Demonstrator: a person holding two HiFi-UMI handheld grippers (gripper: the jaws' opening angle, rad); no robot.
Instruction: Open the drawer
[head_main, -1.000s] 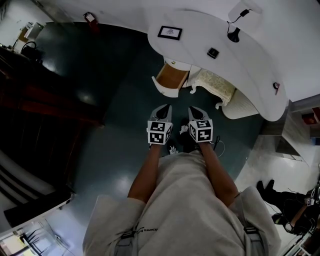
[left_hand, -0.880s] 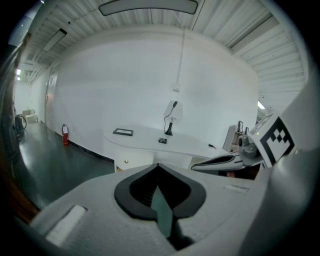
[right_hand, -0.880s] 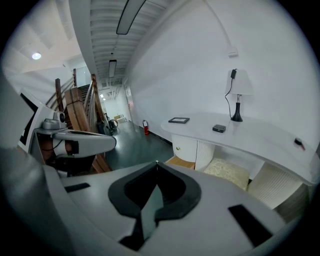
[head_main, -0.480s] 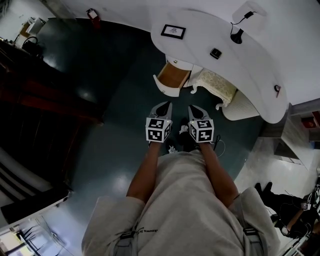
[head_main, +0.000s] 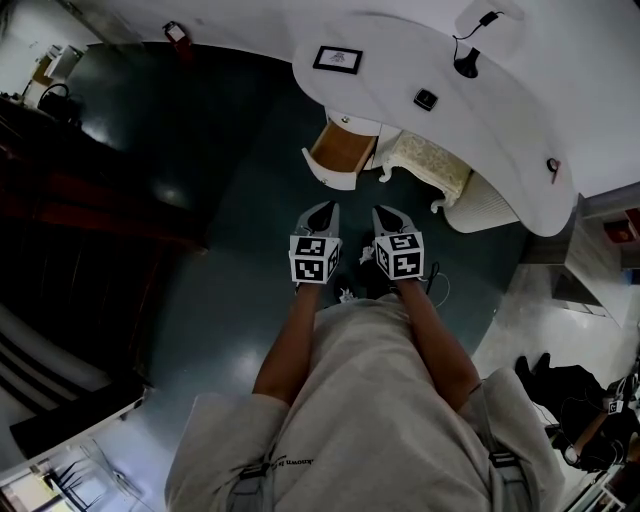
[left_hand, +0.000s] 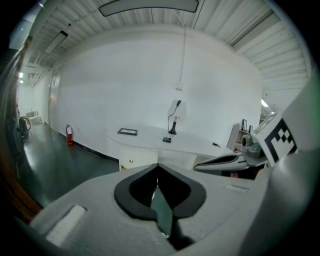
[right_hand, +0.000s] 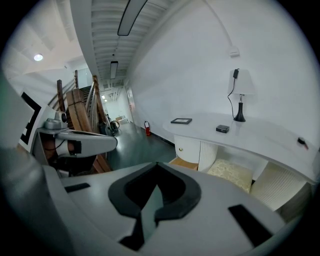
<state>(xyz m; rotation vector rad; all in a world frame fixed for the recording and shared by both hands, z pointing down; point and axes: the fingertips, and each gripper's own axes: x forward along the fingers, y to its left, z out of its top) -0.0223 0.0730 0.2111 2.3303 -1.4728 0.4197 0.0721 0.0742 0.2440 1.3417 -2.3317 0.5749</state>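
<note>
The white curved desk (head_main: 500, 120) stands ahead of me. Below its left end a drawer (head_main: 340, 155) with a light wooden inside stands pulled out over the dark floor. In the right gripper view the same drawer (right_hand: 183, 163) shows under a white front with a small knob (right_hand: 181, 148). My left gripper (head_main: 325, 210) and right gripper (head_main: 384, 214) are side by side a short way in front of the drawer and touch nothing. Both point at the desk. The left gripper (left_hand: 158, 166) is shut and empty, and so is the right gripper (right_hand: 157, 165).
On the desk lie a framed picture (head_main: 338, 60), a small black device (head_main: 426, 99) and a black lamp base (head_main: 467, 66). A cream cushioned stool (head_main: 430, 166) and a white ribbed seat (head_main: 482, 212) sit under it. A red fire extinguisher (head_main: 178, 35) stands by the wall; dark wooden stairs (head_main: 70, 190) are at left.
</note>
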